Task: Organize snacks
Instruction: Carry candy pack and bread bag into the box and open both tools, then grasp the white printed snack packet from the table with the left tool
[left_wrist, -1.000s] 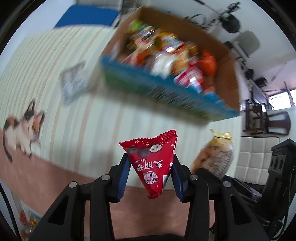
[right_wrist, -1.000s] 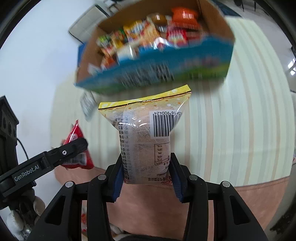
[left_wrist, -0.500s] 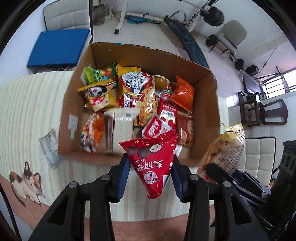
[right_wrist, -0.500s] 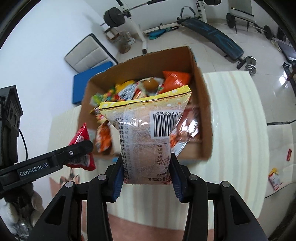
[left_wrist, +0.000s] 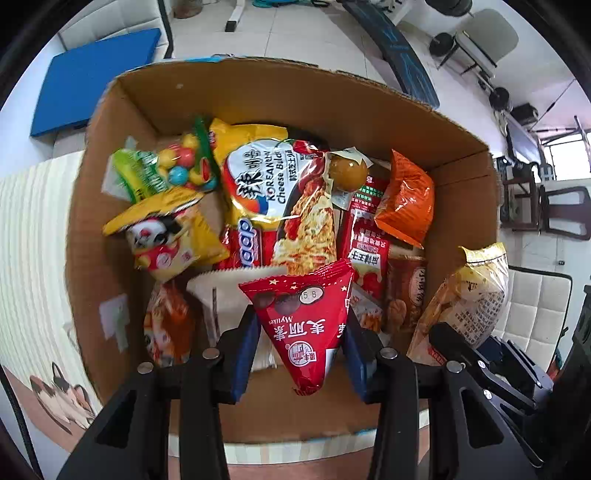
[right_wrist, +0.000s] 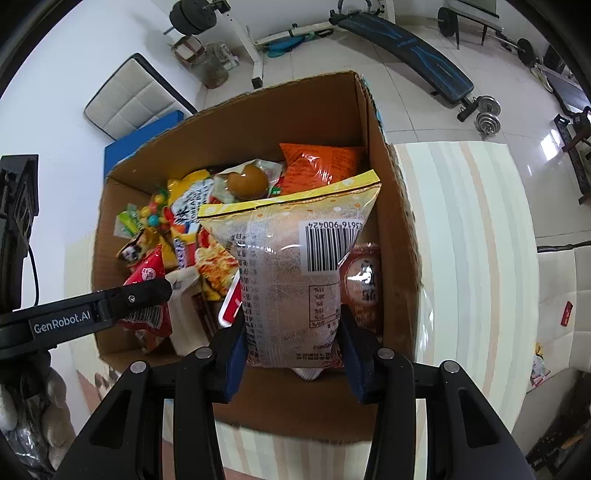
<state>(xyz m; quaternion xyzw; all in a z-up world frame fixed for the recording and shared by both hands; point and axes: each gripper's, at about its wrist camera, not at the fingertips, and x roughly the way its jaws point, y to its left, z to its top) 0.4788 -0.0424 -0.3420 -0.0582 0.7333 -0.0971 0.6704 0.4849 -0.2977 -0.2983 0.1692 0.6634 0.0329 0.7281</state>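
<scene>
Both packets hang over an already crowded cardboard box (left_wrist: 458, 206), so the likeliest slip is a packet landing on the heap and sliding out over the near wall, or the 2 grippers bumping, since they sit just beside each other. The left gripper (left_wrist: 300, 354) has its fingers pinching a red triangular snack packet (left_wrist: 303, 325) at its narrow end. The right gripper (right_wrist: 291, 343) pinches a yellow-topped clear bag (right_wrist: 295, 273) low down. Beyond the fingers the box holds a noodle packet (left_wrist: 273, 184), an orange bag (left_wrist: 406, 199), a gumball pouch (left_wrist: 173, 170) and more, on the striped surface (right_wrist: 465, 229).
</scene>
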